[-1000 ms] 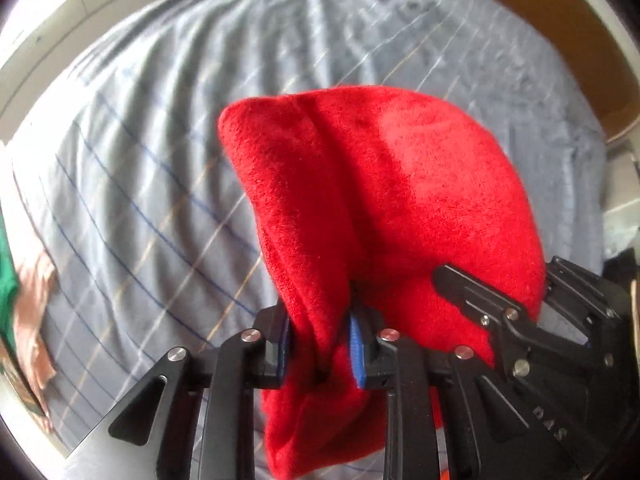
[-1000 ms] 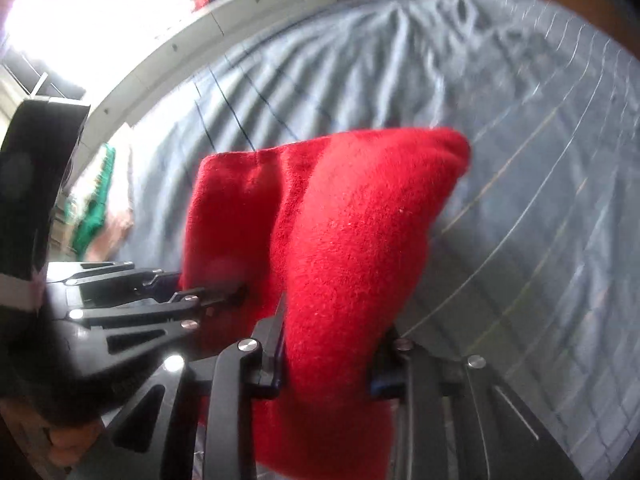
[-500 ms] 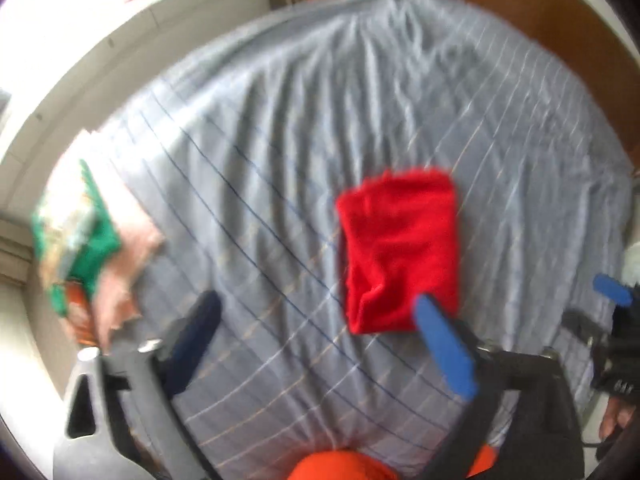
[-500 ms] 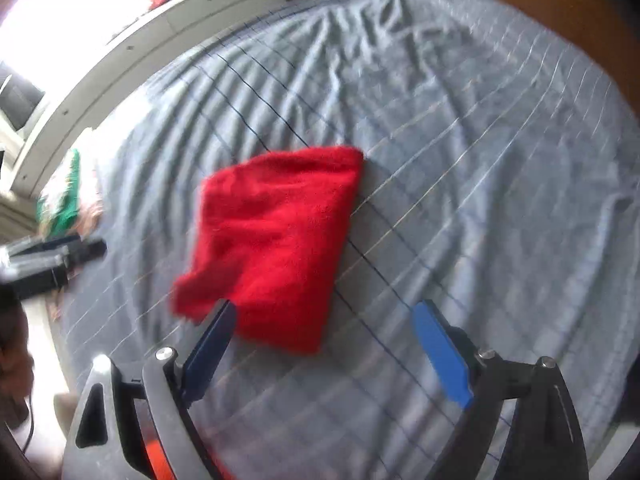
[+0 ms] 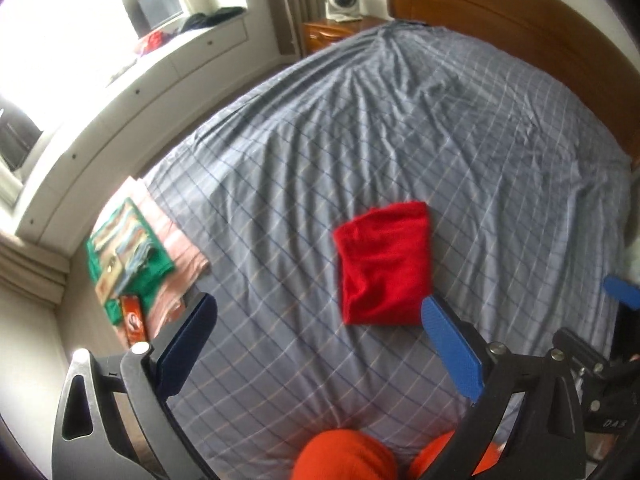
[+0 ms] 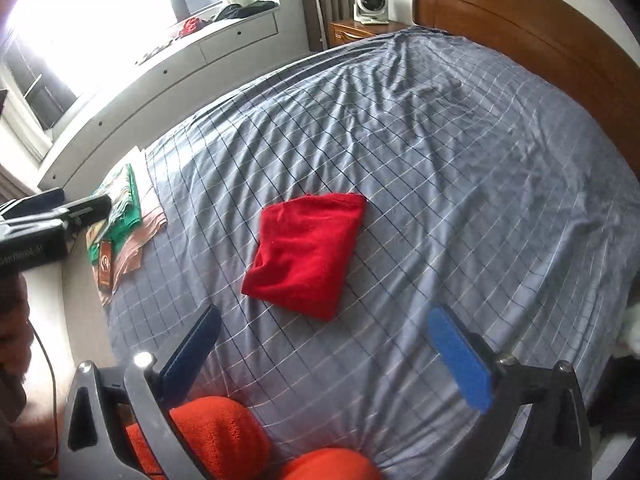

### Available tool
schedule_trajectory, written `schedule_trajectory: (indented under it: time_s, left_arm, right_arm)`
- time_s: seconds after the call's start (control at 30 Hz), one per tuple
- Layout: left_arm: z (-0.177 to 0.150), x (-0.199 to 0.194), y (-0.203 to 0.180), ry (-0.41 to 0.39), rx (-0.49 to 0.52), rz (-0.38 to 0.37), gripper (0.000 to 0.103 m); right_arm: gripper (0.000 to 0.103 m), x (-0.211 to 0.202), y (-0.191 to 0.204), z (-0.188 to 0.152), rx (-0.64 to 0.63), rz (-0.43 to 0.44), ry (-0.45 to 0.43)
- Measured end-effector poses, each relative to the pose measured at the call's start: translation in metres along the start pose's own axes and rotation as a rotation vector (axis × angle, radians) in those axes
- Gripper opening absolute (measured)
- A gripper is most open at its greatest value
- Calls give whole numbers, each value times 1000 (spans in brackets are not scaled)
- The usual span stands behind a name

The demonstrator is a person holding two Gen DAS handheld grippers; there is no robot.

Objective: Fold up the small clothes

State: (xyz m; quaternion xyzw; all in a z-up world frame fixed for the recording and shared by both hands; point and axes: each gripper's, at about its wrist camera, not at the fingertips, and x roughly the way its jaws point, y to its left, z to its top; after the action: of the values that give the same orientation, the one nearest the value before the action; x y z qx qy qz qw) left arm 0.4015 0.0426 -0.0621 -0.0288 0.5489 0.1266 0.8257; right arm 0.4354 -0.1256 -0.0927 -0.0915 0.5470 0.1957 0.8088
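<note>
On the checked bedsheet (image 6: 460, 168), mid-bed, lies the folded red fleece garment (image 6: 306, 250): soft, light, limp, best pinched at a folded edge. Left gripper (image 5: 320, 344) fingers apart and empty; right gripper (image 6: 328, 354) fingers opening, nothing between.

Checked bed (image 5: 360, 140) — red cloth (image 5: 384, 264), folded stack (image 5: 132, 248)

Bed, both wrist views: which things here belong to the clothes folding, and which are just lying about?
Belongs to the job:
- red cloth, folded, lying free on the checked bedsheet
- stack of folded clothes at the bed's edge
- left claw and right claw, both empty

Lying about:
- small fan on the nightstand
- wooden headboard
- dark clothes on the window ledge
</note>
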Motion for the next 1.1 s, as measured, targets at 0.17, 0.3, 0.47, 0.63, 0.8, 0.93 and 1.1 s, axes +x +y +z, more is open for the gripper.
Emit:
schedule_trajectory:
  time_s: [0.17, 0.3, 0.47, 0.63, 0.8, 0.93, 1.1]
  left_arm:
    - [-2, -11, -7, -13, 33, 8, 102]
    - [-4, -12, -7, -11, 55, 8, 102]
    - [-9, -15, -6, -10, 78, -1, 102]
    - [-12, -40, -3, -55, 71, -46, 103]
    - [-9, -67, -1, -124, 66, -1, 103]
    - [-10, -57, -2, -81, 63, 8, 103]
    - [-17, -41, -2, -3, 36, -38, 102]
  right_arm:
    - [102, -5, 1, 3, -15, -21, -6]
    - [102, -3, 5, 3, -19, -4, 11]
    - [102, -9, 14, 6, -57, 20, 0]
    - [102, -40, 20, 10, -48, 12, -91]
    - [102, -68, 13, 14, -9, 66, -165]
    - [102, -59, 13, 15, 2, 56, -115]
    - [102, -54, 21, 4, -18, 30, -111]
